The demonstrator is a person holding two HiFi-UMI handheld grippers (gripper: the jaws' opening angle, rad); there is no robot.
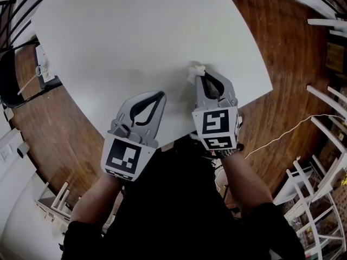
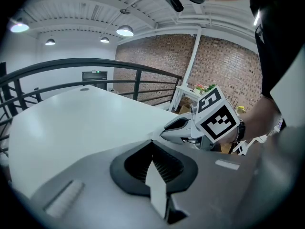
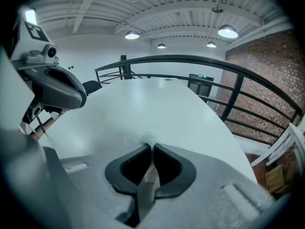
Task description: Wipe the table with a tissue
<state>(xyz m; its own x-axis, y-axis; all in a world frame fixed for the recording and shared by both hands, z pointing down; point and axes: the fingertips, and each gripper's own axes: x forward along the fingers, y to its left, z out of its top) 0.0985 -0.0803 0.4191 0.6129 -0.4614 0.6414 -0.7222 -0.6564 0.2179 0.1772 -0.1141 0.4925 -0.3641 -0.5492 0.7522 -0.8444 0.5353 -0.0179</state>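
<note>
A large white table (image 1: 135, 42) fills the head view. My right gripper (image 1: 201, 73) is shut on a small white tissue (image 1: 195, 71), which pokes out past the tips over the table near its front edge. In the right gripper view the tissue (image 3: 147, 138) shows as a pale wad at the closed tips, with a strip of it running back between the jaws. My left gripper (image 1: 161, 95) hangs to the left of the right one over the table's edge, jaws closed with nothing between them. In the left gripper view, my left gripper (image 2: 151, 142) points across the tabletop (image 2: 81, 123).
A wooden floor (image 1: 282, 53) surrounds the table. A dark chair (image 1: 16, 80) stands at the left, white chair frames (image 1: 325, 112) at the right, and a light cable (image 1: 287, 134) runs over the floor. A black railing (image 3: 190, 66) passes behind the table.
</note>
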